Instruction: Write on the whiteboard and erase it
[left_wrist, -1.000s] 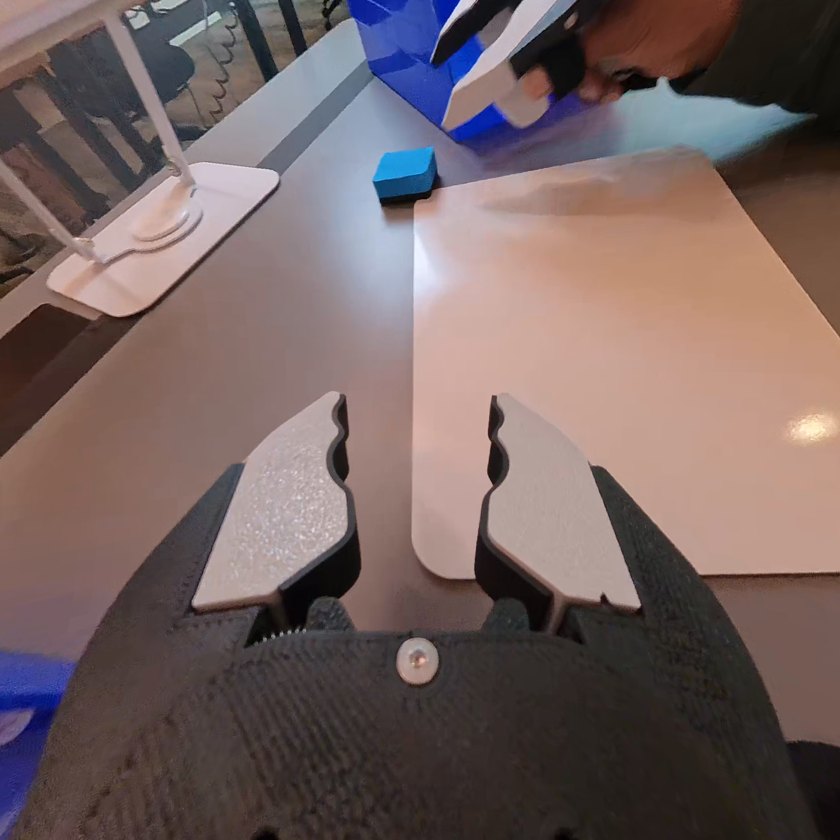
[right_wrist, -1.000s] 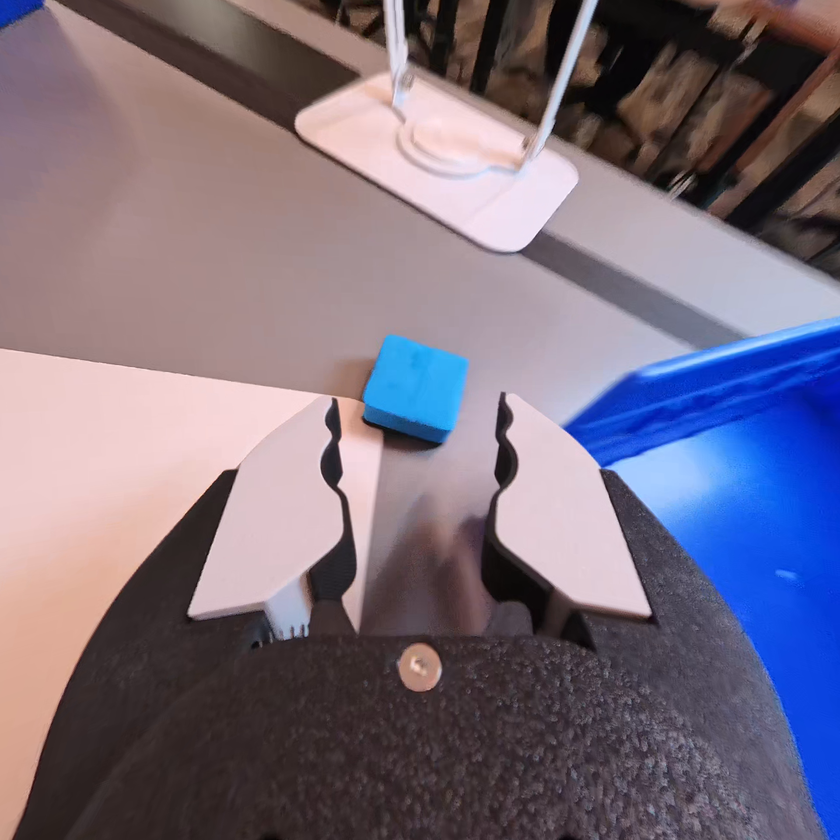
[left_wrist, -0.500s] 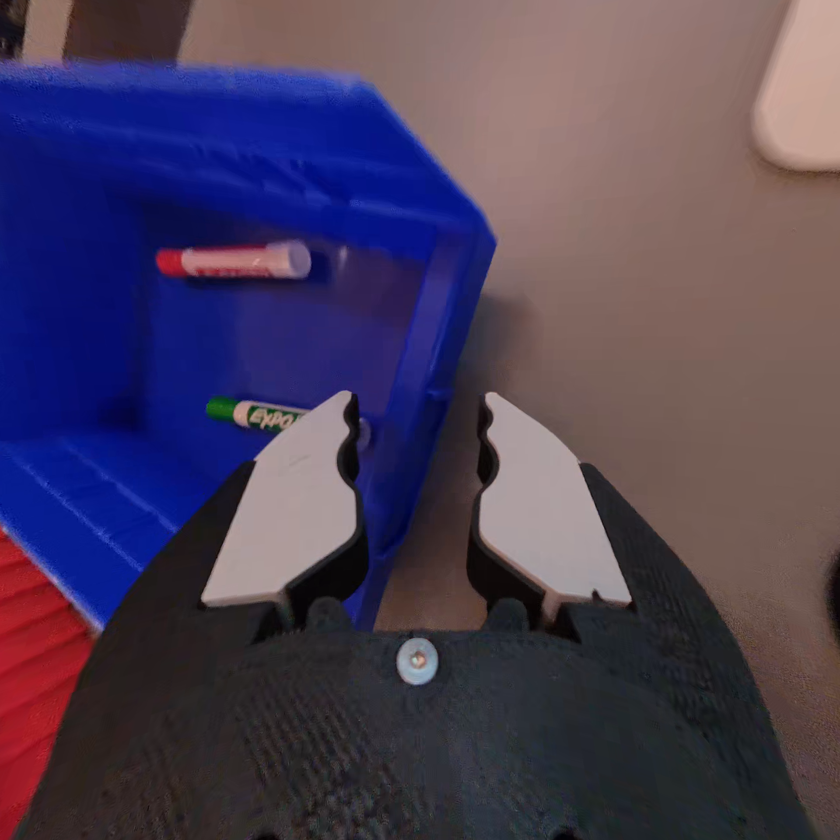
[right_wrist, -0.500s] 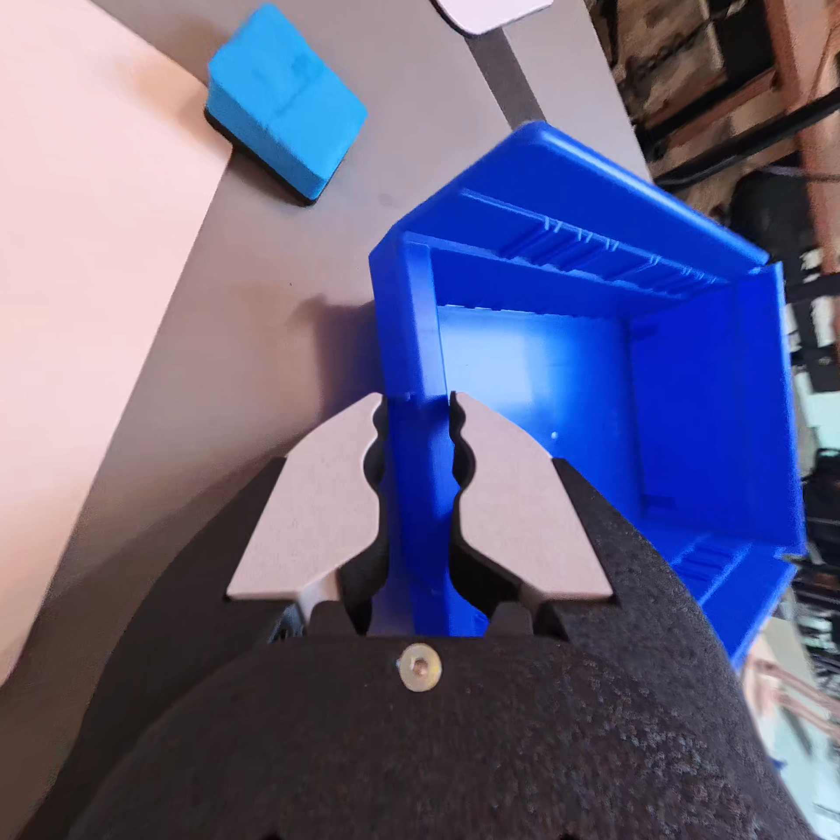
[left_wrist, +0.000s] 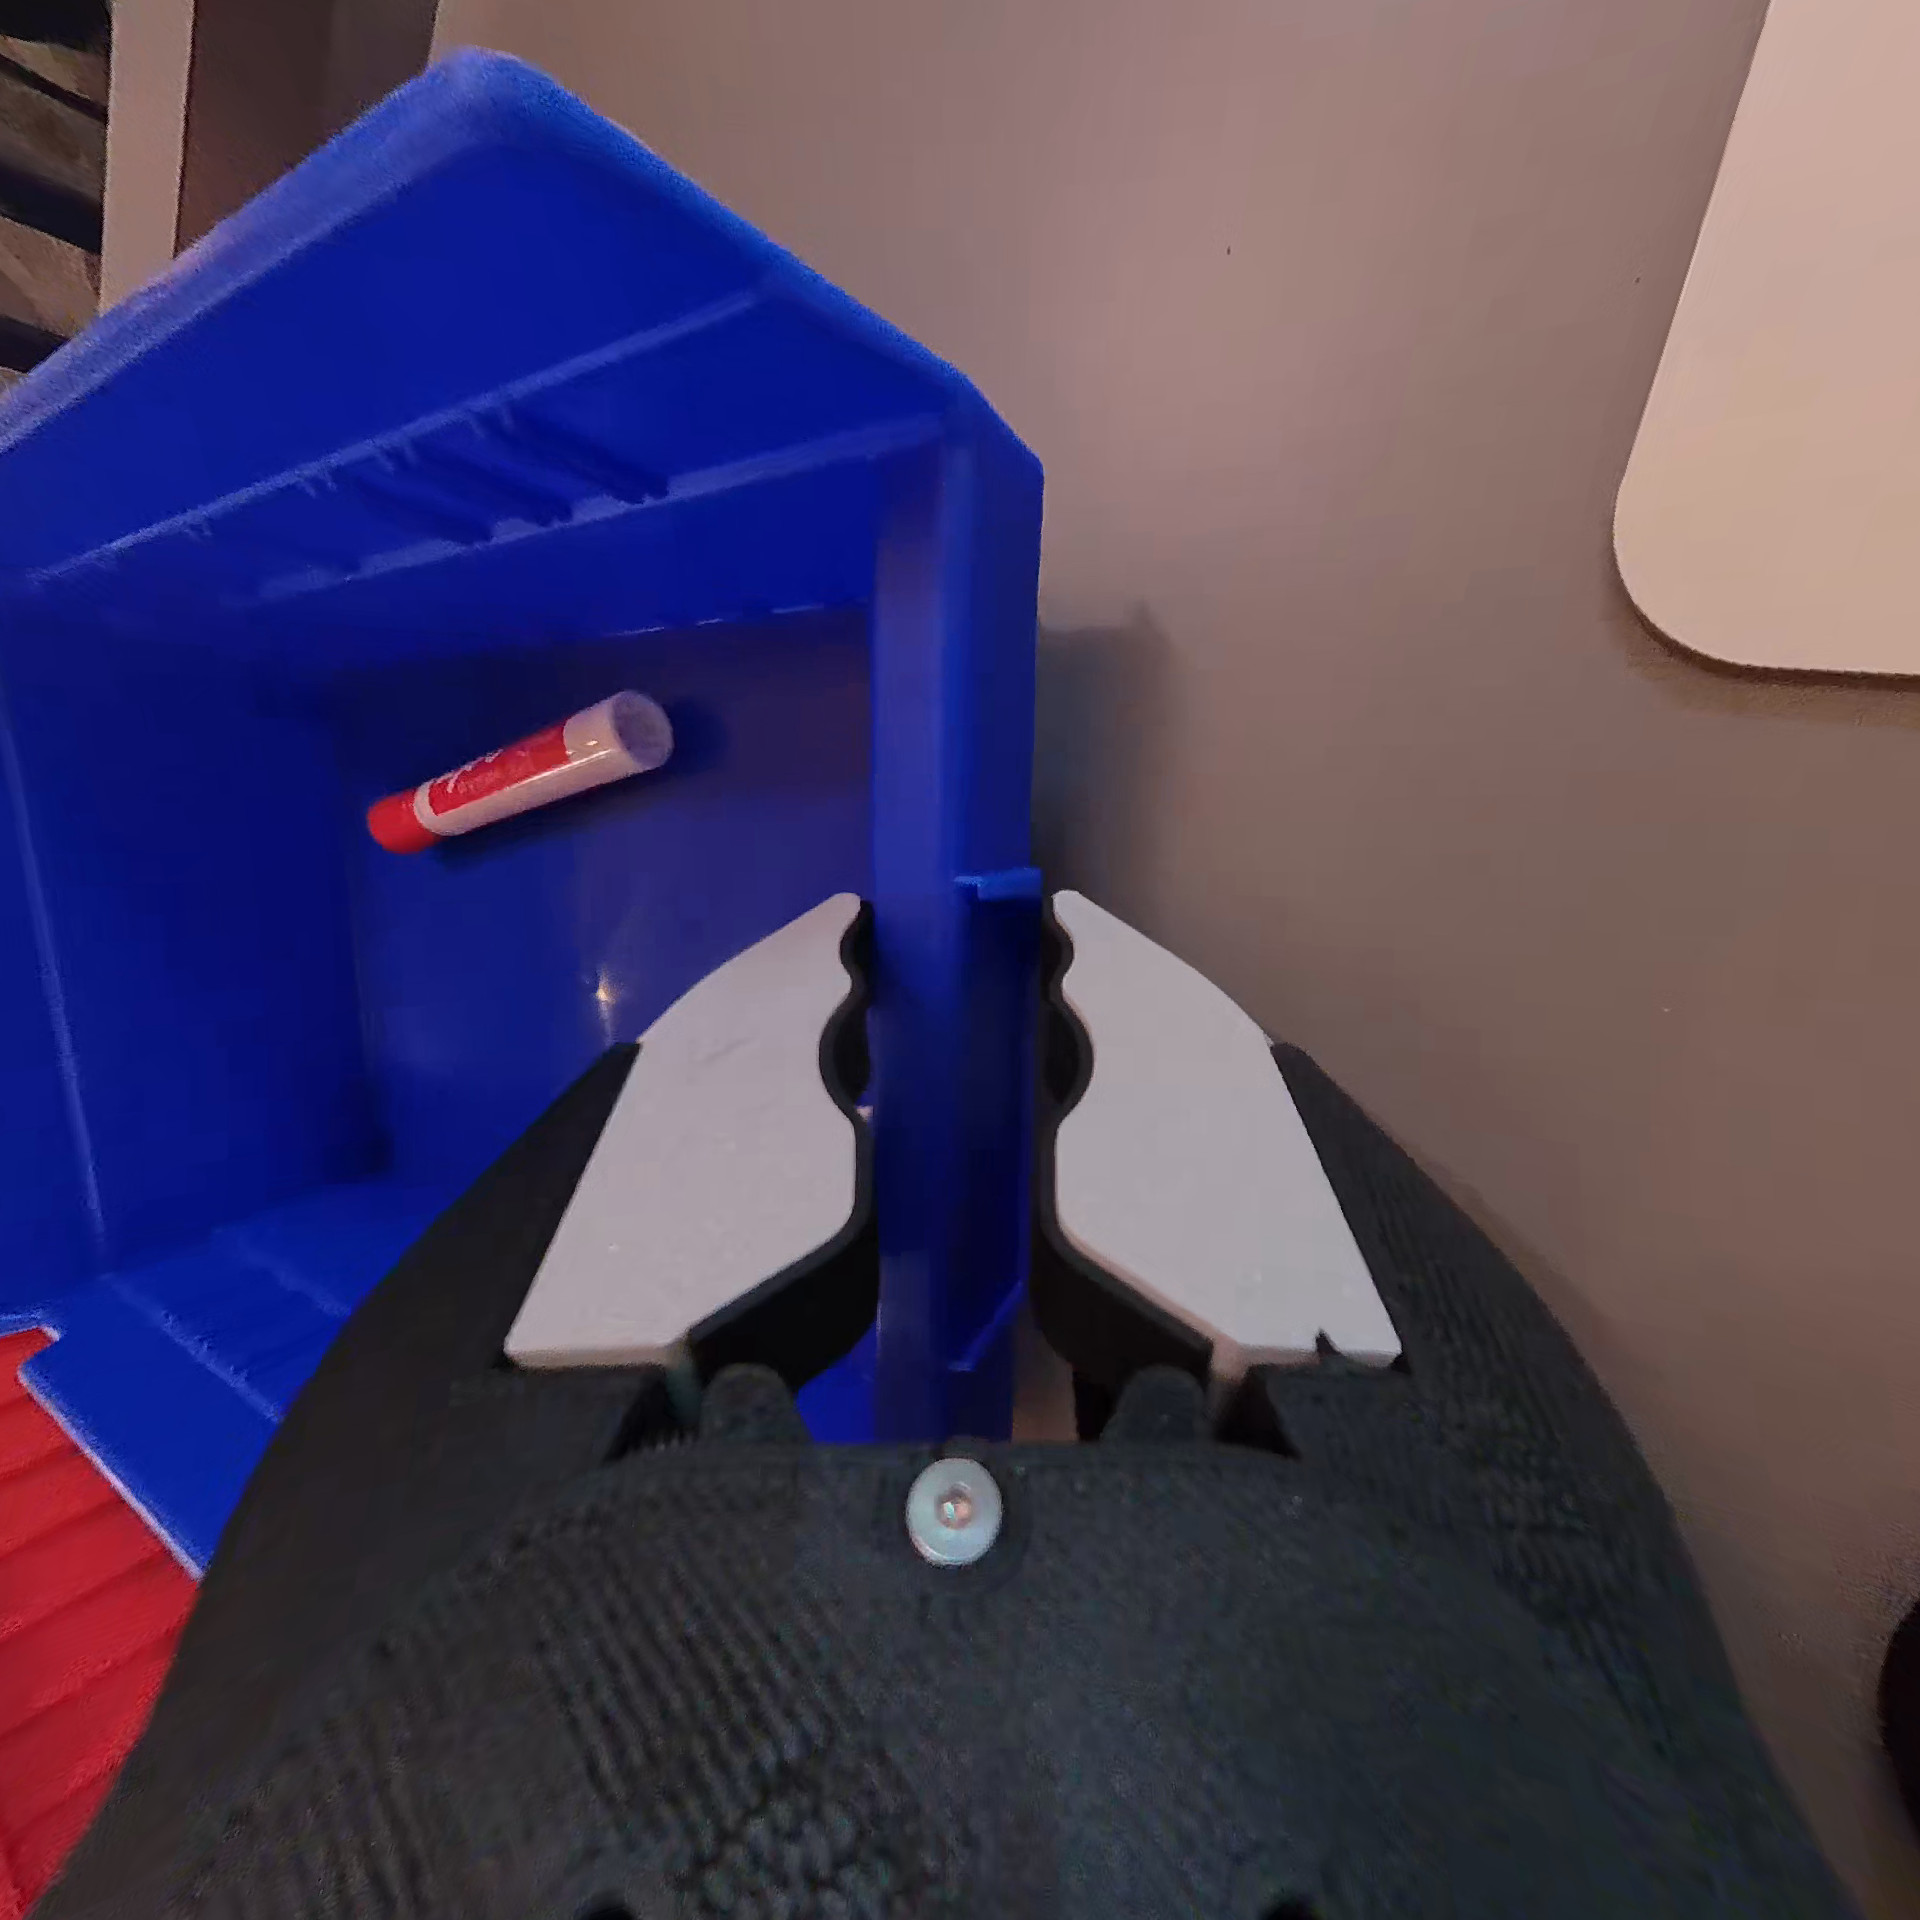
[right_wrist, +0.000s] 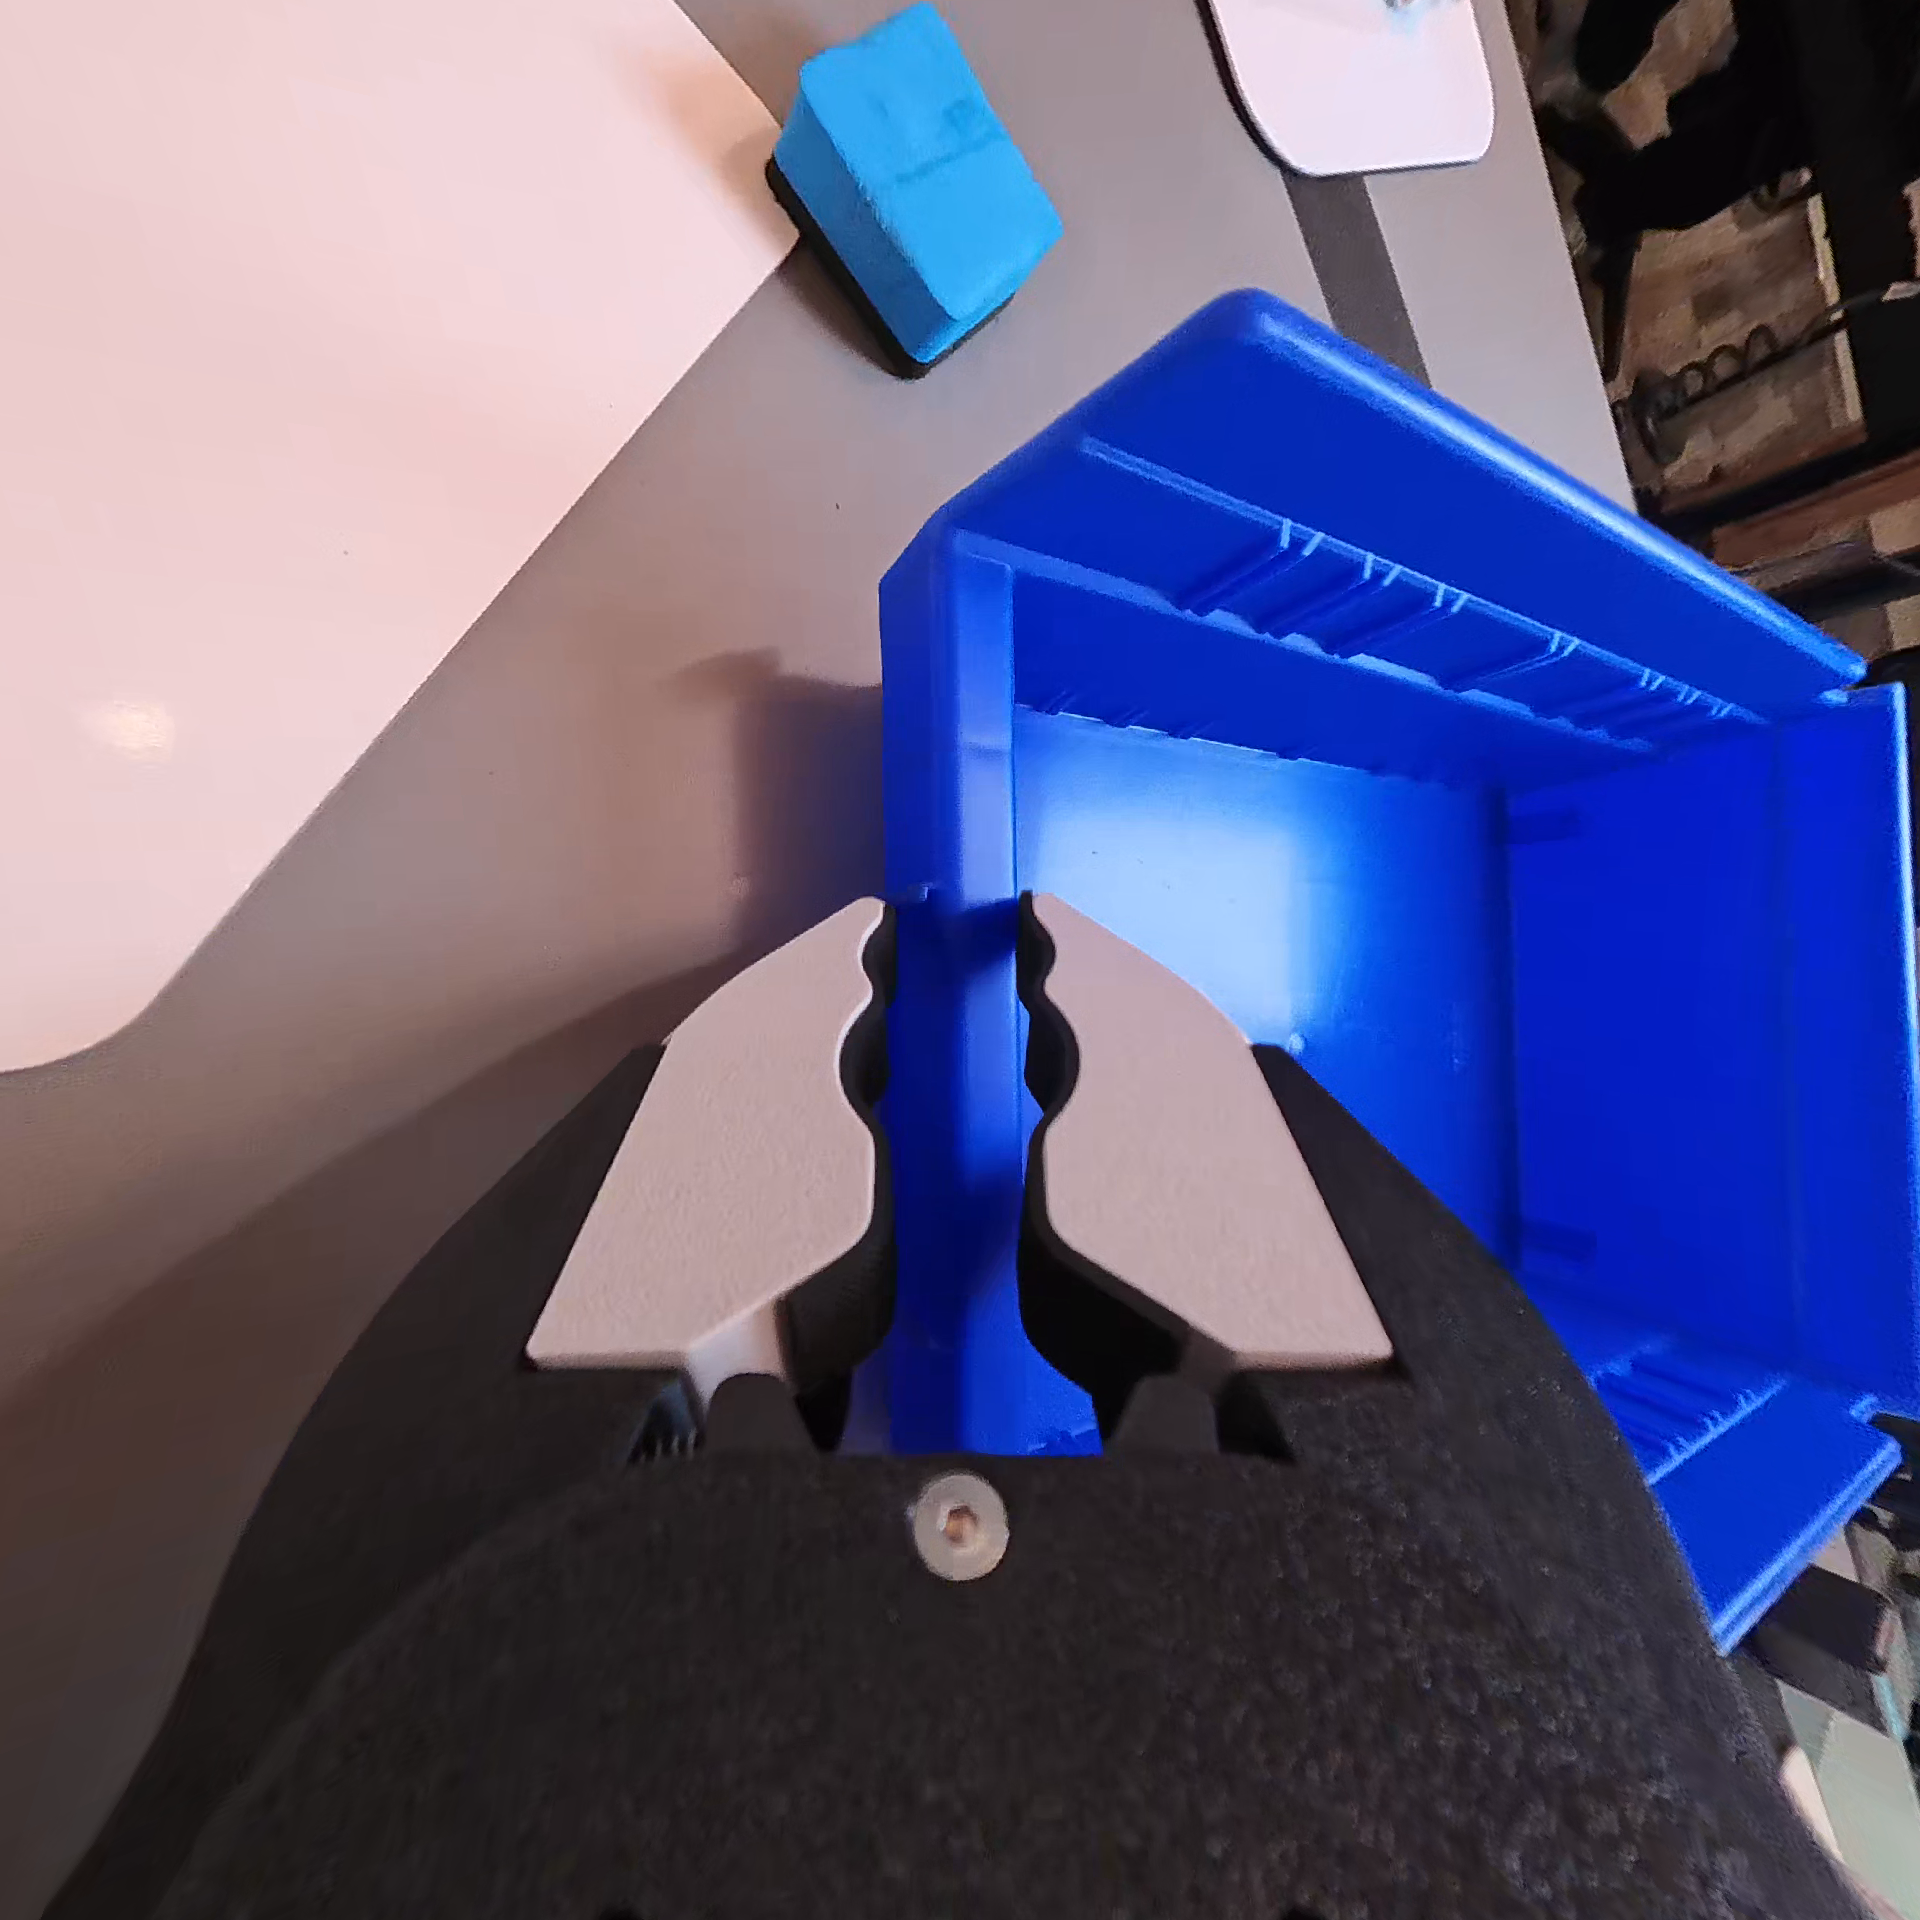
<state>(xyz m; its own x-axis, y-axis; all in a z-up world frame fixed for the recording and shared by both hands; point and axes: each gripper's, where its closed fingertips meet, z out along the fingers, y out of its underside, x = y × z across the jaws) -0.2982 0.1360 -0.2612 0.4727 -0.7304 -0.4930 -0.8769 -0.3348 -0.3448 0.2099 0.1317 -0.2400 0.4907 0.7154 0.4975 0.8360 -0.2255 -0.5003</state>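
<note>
My left gripper (left_wrist: 956, 914) is shut on the right side wall of a blue bin (left_wrist: 623, 260). A red marker (left_wrist: 520, 769) lies inside that bin, on its floor. My right gripper (right_wrist: 956, 909) is shut on the left side wall of a second, empty blue bin (right_wrist: 1351, 468). The white whiteboard (right_wrist: 312, 416) lies flat on the grey table (right_wrist: 520, 831); one of its corners shows in the left wrist view (left_wrist: 1818, 416). A blue eraser (right_wrist: 914, 197) sits on the table at the board's edge, beyond the right gripper.
A white lamp base (right_wrist: 1371, 83) stands at the far edge past the eraser. A red bin (left_wrist: 62, 1558) sits at the lower left next to the marker bin. Dark shelving and clutter lie beyond the table. The left gripper's tips are roughly 50 cm from the right gripper's. Between my right fingertips and the blue eraser (right_wrist: 914, 197) there is roughly 15 cm.
The left gripper swung from the whiteboard to the marker bin and shut on its wall. The right gripper moved from the eraser to the empty bin and shut on its wall. The green marker is now hidden.
</note>
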